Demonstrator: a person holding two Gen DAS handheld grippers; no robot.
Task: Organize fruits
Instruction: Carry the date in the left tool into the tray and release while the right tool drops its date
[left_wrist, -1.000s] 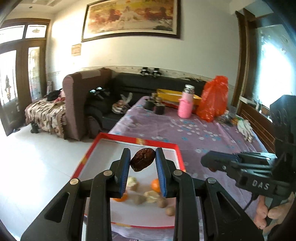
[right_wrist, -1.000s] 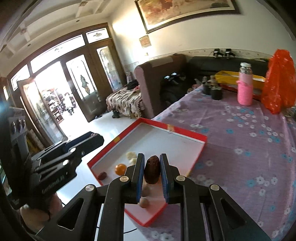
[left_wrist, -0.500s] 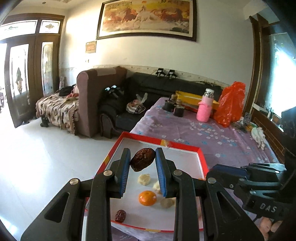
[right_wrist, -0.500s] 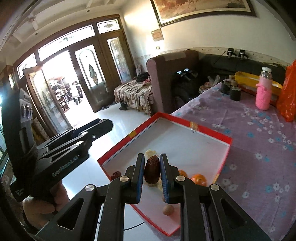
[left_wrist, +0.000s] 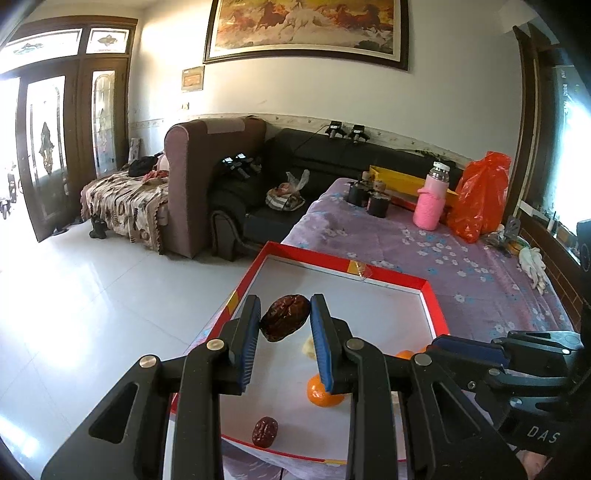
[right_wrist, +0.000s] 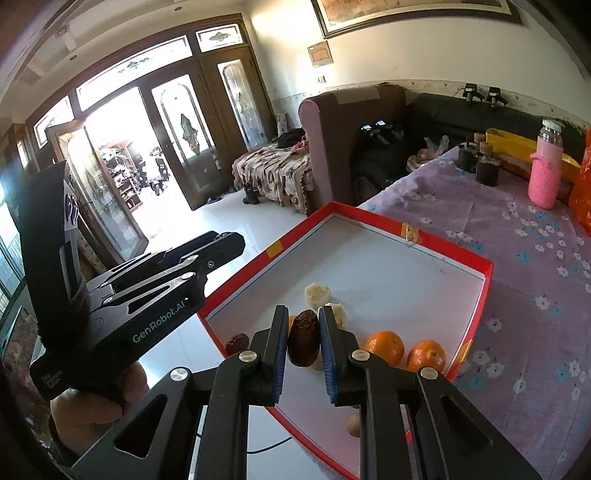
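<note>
With both tools loaded and poised over the same red-rimmed tray (left_wrist: 391, 277), noted in order from left to right. Left gripper (left_wrist: 285, 322): clenched on a wrinkled dark date (left_wrist: 284, 322), long axis tilted from 7 toward 1 o'clock across the blue pads (left_wrist: 249, 325), held clear above the white tray floor. Below it, at 6 o'clock in the left wrist view, a second small date (left_wrist: 265, 431) lying loose near the tray's near rim — at 4 o'clock, an orange (left_wrist: 322, 392) part hidden behind the right-hand finger. Pale lumpy pieces (right_wrist: 318, 294) resting mid-tray, dry and crumbly in look; kind not determinable.

Right gripper (right_wrist: 303, 342): clamped on another date (right_wrist: 303, 342), long axis upright, 12 to 6, pinched on its flanks. At 3 o'clock from it, two oranges (right_wrist: 384, 347) side by side, glossy and round, close to the tray's right wall. One brown nut-like piece (right_wrist: 354, 425) at 5 o'clock, near the front rim.

Judged: release next, and the deciding relation is the loose date — nearer the left tool, below and slightly left of it. Skins leathery, soft — likely to cling to ribbed pads on opening. Tray overhanging the edge of the floral purple cloth (right_wrist: 517, 236); light cardboard, apt to tip under pressure.
</note>
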